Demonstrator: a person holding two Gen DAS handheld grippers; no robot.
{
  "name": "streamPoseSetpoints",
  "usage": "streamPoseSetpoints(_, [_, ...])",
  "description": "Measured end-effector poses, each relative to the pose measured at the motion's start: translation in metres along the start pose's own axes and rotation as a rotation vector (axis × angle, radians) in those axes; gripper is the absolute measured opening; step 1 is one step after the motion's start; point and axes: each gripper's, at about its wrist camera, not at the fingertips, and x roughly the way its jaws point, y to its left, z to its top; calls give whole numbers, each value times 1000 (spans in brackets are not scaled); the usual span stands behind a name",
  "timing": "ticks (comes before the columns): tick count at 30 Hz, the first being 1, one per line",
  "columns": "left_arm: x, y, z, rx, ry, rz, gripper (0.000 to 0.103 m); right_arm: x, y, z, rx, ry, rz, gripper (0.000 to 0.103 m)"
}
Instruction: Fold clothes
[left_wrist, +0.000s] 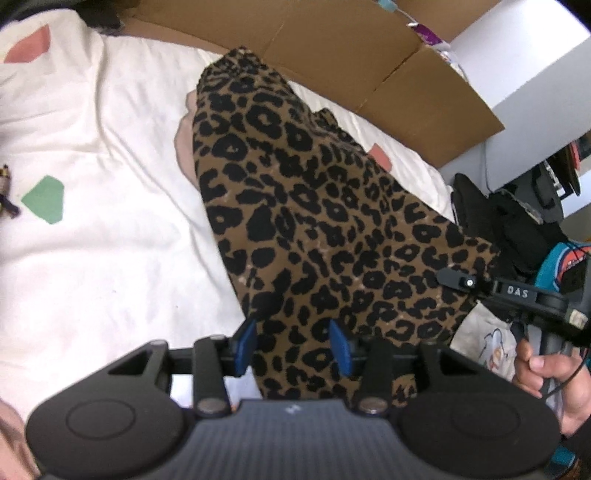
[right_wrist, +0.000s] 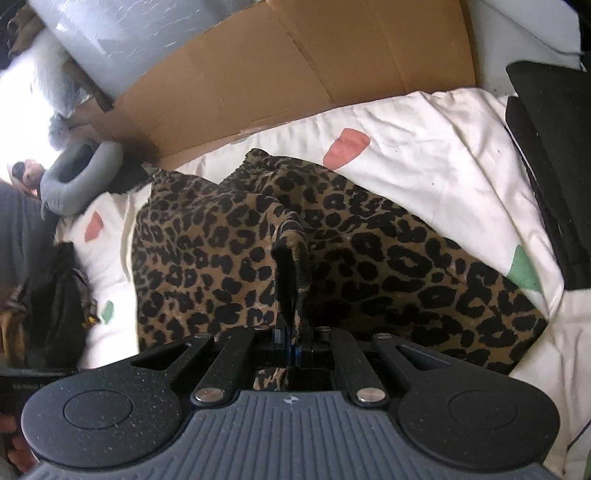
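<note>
I am holding the garment (right_wrist: 332, 251) in my right claw (right_wrist: 291, 332); its fingers are pressed together on a raised ridge of the leopard cloth, and the rest of the cloth is lying spread on the sheet (right_wrist: 424, 147) of what seems to be a bed. My left claw (left_wrist: 291, 343) is standing apart, the blue pads (left_wrist: 245, 341) on each side of the cloth near its edge, not yet closing on it; I cannot tell if they are touching it.

What could go wrong, I think: the right grip is taking only a thin fold, so a quick pull may let the soft cloth slide out; if the left claw is closing too shallow, it may catch one layer only, and the fold will come crooked; it may also pinch the sheet together with the garment and drag it.

My right hand (left_wrist: 543, 373) is gripping its handle at the cloth's right side, the claw pointing across the bed toward the cardboard (right_wrist: 295, 74); my left claw is pointing along the length of the garment, low over it.
</note>
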Motion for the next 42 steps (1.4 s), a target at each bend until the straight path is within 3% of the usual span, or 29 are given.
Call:
streamPoseSetpoints(2, [-10, -1, -1, -13, 1, 3, 53, -3, 1, 2, 14, 4, 11, 0])
streamPoseSetpoints(11, [-8, -9, -15, 36, 15, 51, 53, -24, -13, 5, 8, -41, -10, 0])
streamPoseSetpoints(19, [-4, -10, -34, 99, 147, 53, 51, -34, -54, -7, 85, -77, -31, 0])
streamPoseSetpoints(23, [-5, -21, -33, 188, 203, 68, 51, -38, -69, -11, 122, -91, -29, 0])
streamPoseSetpoints(32, [14, -35, -33, 174, 277, 73, 50, -33, -111, -23, 270, -126, -15, 0])
streamPoseSetpoints(42, [23, -41, -41, 186, 335, 128, 50, -30, -135, -29, 365, -156, 17, 5])
